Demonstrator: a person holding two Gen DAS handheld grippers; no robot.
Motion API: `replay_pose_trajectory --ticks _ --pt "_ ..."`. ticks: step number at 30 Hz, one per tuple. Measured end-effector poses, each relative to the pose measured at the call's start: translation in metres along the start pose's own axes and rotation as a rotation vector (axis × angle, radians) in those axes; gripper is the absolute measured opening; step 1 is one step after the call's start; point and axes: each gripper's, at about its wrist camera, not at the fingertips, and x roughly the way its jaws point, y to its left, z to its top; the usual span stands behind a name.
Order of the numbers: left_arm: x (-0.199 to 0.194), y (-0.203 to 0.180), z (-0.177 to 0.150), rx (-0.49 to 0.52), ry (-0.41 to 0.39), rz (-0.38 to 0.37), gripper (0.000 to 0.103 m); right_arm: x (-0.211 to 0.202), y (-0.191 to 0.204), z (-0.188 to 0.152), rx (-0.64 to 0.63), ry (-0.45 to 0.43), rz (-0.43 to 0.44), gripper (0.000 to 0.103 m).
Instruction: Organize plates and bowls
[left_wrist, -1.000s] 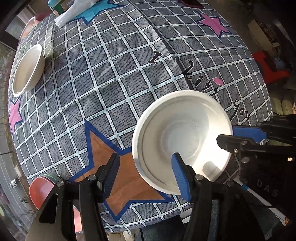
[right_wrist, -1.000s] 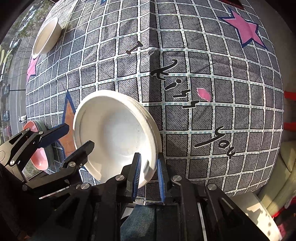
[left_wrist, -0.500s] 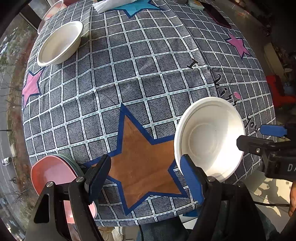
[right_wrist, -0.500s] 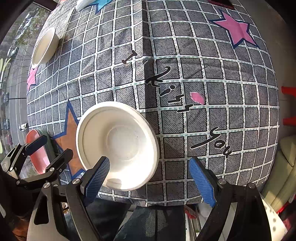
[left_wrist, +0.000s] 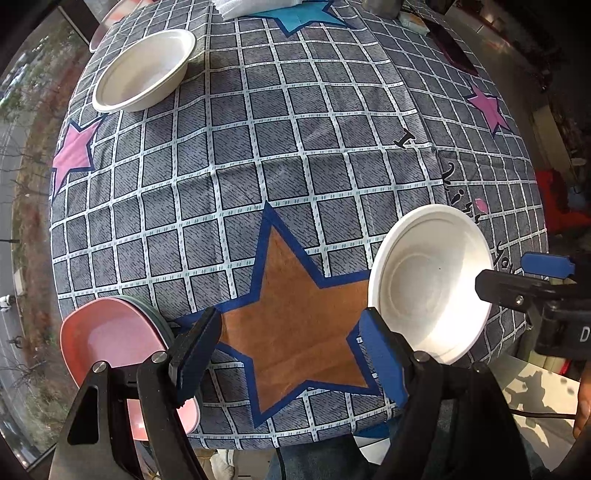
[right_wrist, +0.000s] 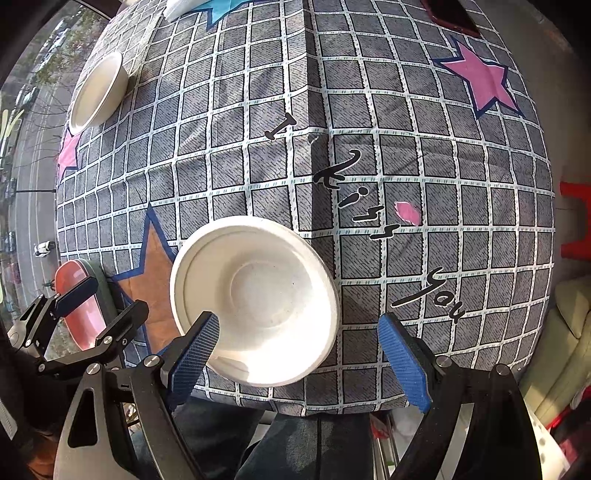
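A white bowl (left_wrist: 430, 280) (right_wrist: 255, 299) rests on the checked tablecloth near the table's front edge. My right gripper (right_wrist: 299, 354) is open and empty above its near rim. My left gripper (left_wrist: 288, 354) is open and empty over the brown star, left of that bowl. A second white bowl (left_wrist: 144, 70) (right_wrist: 98, 92) sits at the far left of the table. A stack of plates with a pink one on top (left_wrist: 110, 343) (right_wrist: 79, 310) sits at the front left edge.
The grey checked tablecloth (left_wrist: 295, 147) covers a round table. White napkins (left_wrist: 255, 7) and a dark flat object (right_wrist: 450, 14) lie at the far side. A person's legs (right_wrist: 258, 443) are below the front edge.
My right gripper let go of the near white bowl and opened wide. Both grippers pulled back and up. The left gripper shifted left off the bowl toward the brown star.
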Motion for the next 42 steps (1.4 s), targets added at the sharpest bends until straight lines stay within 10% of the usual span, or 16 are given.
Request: replay_pose_trajectory --ticks 25,42 --pt "-0.007 0.072 0.031 -0.134 0.007 -0.044 0.080 -0.007 0.038 0.037 -0.122 0.018 -0.038 0.103" --pt "-0.053 0.150 0.101 -0.319 -0.132 -0.026 0.080 -0.021 0.087 0.092 -0.241 -0.009 -0.030 0.103"
